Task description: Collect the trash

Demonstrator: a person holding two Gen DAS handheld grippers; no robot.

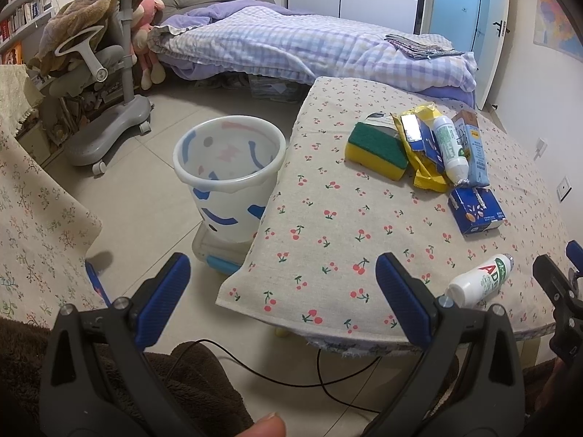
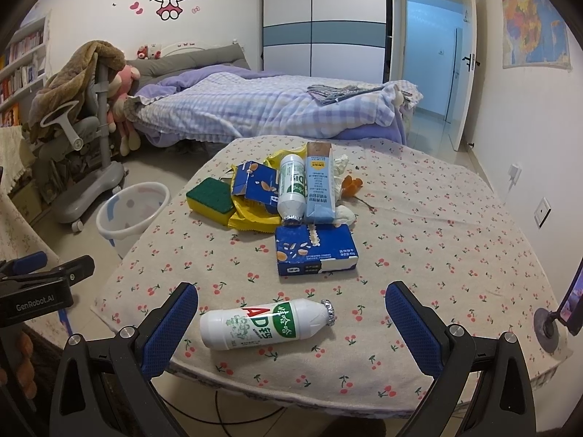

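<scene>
A white bottle (image 2: 267, 322) lies on its side near the table's front edge, between the wide-open fingers of my right gripper (image 2: 291, 309) but untouched. The same bottle (image 1: 481, 279) shows at the right of the left wrist view. Behind it lie a blue carton (image 2: 315, 251), a yellow wrapper (image 2: 251, 215), a second white bottle (image 2: 292, 189), a pale blue carton (image 2: 320, 185) and a green-and-yellow sponge (image 2: 210, 198). A white bin (image 1: 229, 174) with blue marks stands on the floor left of the table. My left gripper (image 1: 282, 280) hangs open and empty at the table's front left corner.
The table (image 2: 437, 240) wears a cherry-print cloth. Crumpled tissue (image 2: 340, 167) and an orange scrap (image 2: 352, 184) lie behind the cartons. A grey chair (image 1: 109, 102) and a bed (image 1: 291, 47) stand beyond the bin. A black cable (image 1: 291, 375) trails under the table. A second clothed surface (image 1: 32, 200) is at left.
</scene>
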